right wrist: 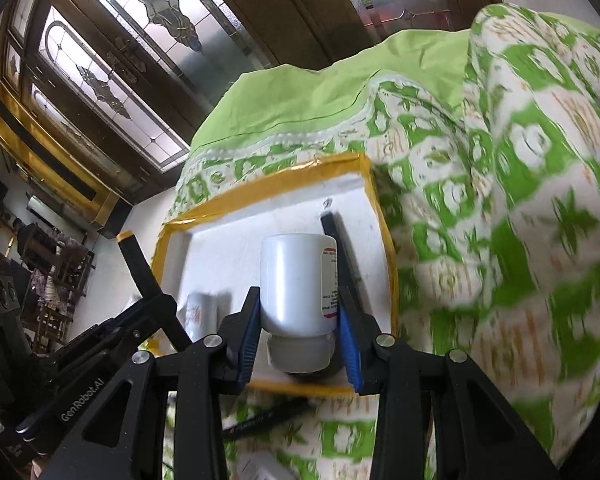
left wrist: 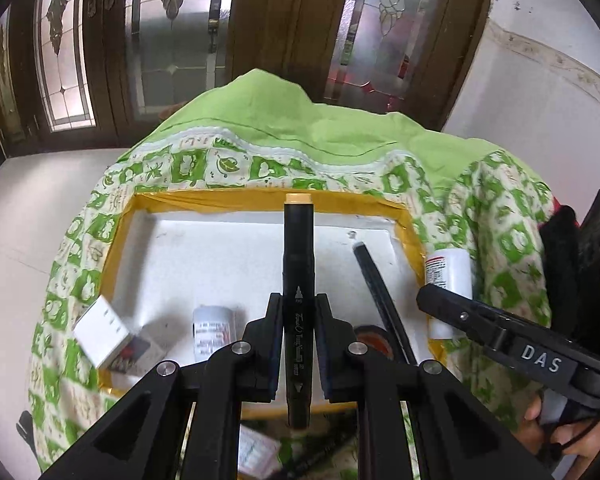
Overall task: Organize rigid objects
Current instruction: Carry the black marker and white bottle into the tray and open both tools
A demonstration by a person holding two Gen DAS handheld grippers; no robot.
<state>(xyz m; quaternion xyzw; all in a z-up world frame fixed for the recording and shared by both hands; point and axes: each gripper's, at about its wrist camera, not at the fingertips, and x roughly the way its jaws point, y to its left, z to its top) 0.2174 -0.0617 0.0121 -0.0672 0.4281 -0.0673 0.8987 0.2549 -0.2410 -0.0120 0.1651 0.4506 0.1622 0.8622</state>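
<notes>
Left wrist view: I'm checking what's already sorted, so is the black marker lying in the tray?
No, the black marker is clamped in the left tool above the tray.

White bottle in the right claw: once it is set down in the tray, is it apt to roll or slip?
The white bottle looks like smooth, rigid plastic, so it probably keeps its shape under the right claw. Its round body would likely roll if laid on its side on the flat floor of the tray. The glossy surface may be somewhat slippery between the pads.
</notes>
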